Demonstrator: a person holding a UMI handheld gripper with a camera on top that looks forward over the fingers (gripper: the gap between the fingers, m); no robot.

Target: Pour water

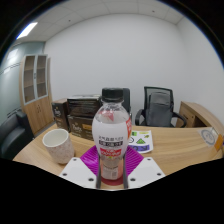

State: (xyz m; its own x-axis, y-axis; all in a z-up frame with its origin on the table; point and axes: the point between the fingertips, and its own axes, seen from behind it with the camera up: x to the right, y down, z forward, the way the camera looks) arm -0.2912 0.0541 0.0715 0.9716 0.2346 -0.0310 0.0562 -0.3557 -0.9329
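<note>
A clear plastic bottle (112,135) with a black cap and a red and white label stands upright between my fingers. My gripper (112,170) is shut on the bottle, with both purple pads (88,158) pressed against its lower sides. The bottle's base looks raised above the wooden table (175,150), though it hides the spot under it. A white mug (58,145) stands on the table to the left of the bottle, just beyond my left finger, with its opening up.
A small printed card or box (141,141) lies on the table just right of the bottle. Two black office chairs (159,106) stand behind the table. A wooden cabinet (37,90) stands at the left wall, with a dark sofa (12,133) below it.
</note>
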